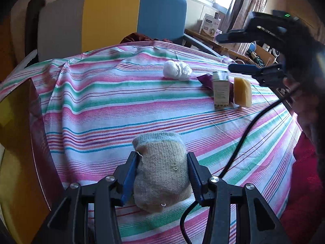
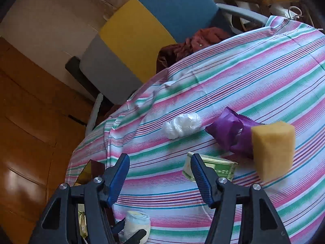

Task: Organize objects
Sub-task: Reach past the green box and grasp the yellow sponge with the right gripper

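Note:
In the left wrist view my left gripper is shut on a rolled beige sock with a pale blue cuff, just above the striped tablecloth. The same sock shows at the bottom of the right wrist view. Over the far right of the table, my right gripper is open with nothing between its blue pads; the left wrist view shows it in the air. Past it are a small green-and-white box, a yellow sponge, a purple wrapper and a white plastic wad.
A chair with grey, yellow and blue panels stands behind the table with dark red cloth on its seat. A shiny amber container sits at the table's left edge. A black cable trails across the right side.

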Demonstrator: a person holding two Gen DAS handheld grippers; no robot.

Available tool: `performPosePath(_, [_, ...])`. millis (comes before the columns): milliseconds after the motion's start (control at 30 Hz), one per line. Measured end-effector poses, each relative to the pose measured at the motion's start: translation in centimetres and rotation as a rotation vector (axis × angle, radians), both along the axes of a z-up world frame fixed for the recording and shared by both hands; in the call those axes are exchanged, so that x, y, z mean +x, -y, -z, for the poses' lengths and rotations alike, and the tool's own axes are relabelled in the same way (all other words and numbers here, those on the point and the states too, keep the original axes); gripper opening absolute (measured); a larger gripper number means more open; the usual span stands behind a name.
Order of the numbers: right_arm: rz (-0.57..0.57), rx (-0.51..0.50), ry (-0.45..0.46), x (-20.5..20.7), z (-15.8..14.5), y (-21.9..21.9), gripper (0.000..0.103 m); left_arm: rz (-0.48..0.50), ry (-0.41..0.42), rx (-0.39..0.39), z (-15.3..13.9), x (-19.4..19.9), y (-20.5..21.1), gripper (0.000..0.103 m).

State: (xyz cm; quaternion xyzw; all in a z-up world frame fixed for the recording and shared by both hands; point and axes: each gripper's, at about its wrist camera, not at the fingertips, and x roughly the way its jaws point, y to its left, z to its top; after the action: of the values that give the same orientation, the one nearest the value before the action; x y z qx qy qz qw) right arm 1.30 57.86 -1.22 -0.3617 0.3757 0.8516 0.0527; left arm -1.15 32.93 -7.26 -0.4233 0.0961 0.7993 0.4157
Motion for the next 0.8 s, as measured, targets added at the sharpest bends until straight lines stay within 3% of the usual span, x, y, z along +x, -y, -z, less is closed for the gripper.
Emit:
performPosePath(167, [0.066,0.007,0.052,2.0,2.3,0.0,0.064,0.005,-0.009,-0.008,-0.1,0.4,0.4,0.049])
performPosePath(333, [0.172,0.128,0.168,2.6,3.0,-1.2,0.064,-0.005,-0.03,-0.011,-0.2,0.9,0.6,0.049])
performPosePath(400, [0.247,0.211,0.148,3.5,1.8,-1.6,0.064,-0.006,-0.039,-0.013,-0.2,0.9,0.6,0.049])
performPosePath(500, [0.349,0.255,0.083,5.1,0.4,-2.7,0.064,-0.008,-0.041,-0.013,-0.2,0.9,0.6,0.049])
performPosePath(633, [0.427,0.239,0.133,5.5,1.3,-4.7,0.064,-0.009,-0.04,-0.013,-0.2,1.0,0.6,0.049])
performPosePath(800, [0.441,0.122,0.177,5.6,3.2,-6.3,0.064,-0.007,-0.046,-0.012,-0.1,1.0,0.6,0.049])
